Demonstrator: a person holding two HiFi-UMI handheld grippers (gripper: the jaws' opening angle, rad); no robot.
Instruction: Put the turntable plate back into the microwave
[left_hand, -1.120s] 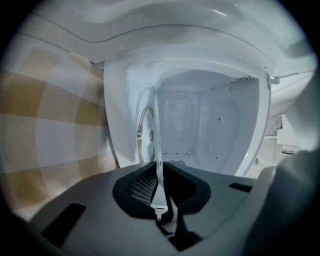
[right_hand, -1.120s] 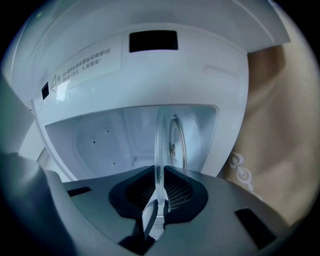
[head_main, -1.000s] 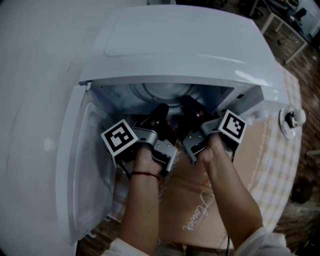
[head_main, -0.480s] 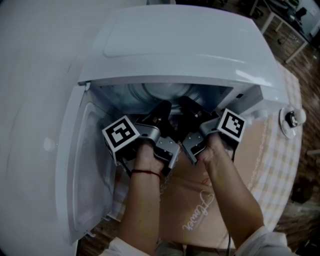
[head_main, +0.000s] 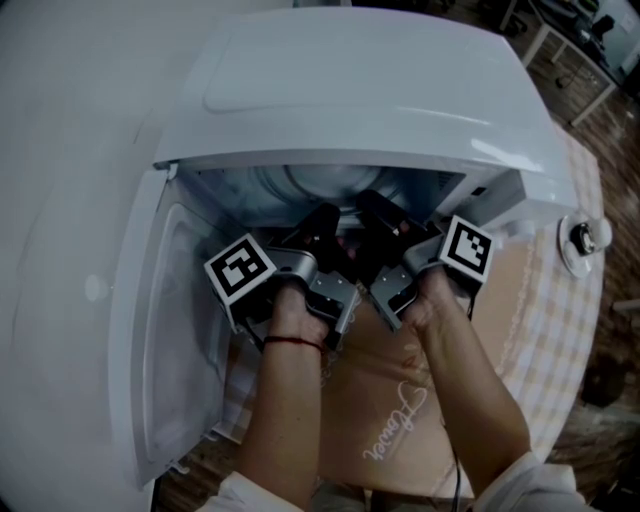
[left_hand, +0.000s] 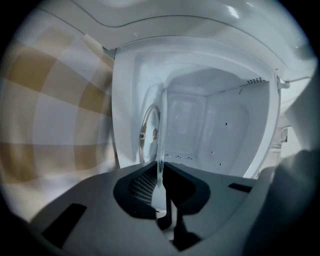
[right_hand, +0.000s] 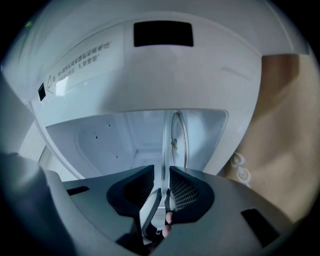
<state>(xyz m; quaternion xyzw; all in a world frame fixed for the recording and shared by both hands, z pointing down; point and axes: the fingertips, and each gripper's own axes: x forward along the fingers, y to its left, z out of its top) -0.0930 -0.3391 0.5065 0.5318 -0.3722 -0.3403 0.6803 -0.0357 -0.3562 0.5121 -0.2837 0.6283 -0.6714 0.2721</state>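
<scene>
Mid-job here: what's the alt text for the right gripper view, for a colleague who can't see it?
The right gripper is shut on the rim of the clear turntable plate, seen edge-on and reaching into the open white microwave. A tan mat shows at right.

The plate (left_hand: 160, 145), pinched by the left gripper (head_main: 322, 228) and right gripper (head_main: 378, 212), is blocking the microwave's (head_main: 350, 90) mid-opening. The door (head_main: 165, 330) is hanging open at left (off the path), and the cavity's back is lying free.

Side by side, left claw (left_hand: 161, 189) and right claw (right_hand: 164, 192) clamp the plate (left_hand: 160, 131).
</scene>
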